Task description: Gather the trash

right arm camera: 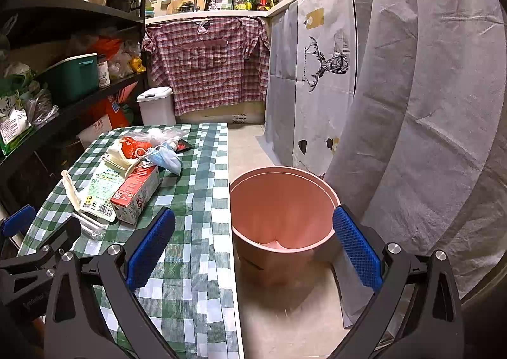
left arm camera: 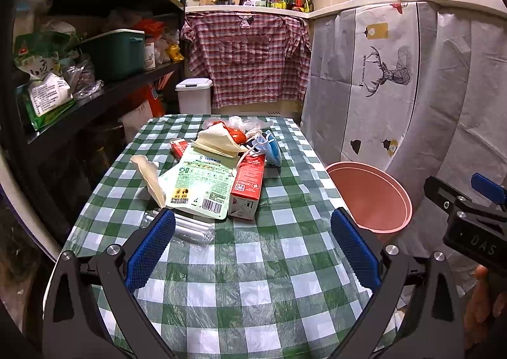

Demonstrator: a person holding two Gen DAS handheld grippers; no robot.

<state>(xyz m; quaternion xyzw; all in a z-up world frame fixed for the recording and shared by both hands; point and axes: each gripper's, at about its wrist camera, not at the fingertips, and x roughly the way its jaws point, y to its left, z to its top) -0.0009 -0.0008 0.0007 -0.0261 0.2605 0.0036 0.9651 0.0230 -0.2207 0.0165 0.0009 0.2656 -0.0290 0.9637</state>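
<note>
On the glossy checked tablecloth (left arm camera: 253,264), crumpled wrappers surround a boxy red carton (left arm camera: 247,188).

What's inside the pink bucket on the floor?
The pink bucket looks empty: only its bare pink walls and some of the bottom show. The near rim hides the rest of the bottom.

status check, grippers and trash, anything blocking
Left gripper and right gripper open, empty. Trash pile untouched on the table; pink bin empty on the floor beside it. Nothing blocking.
</note>
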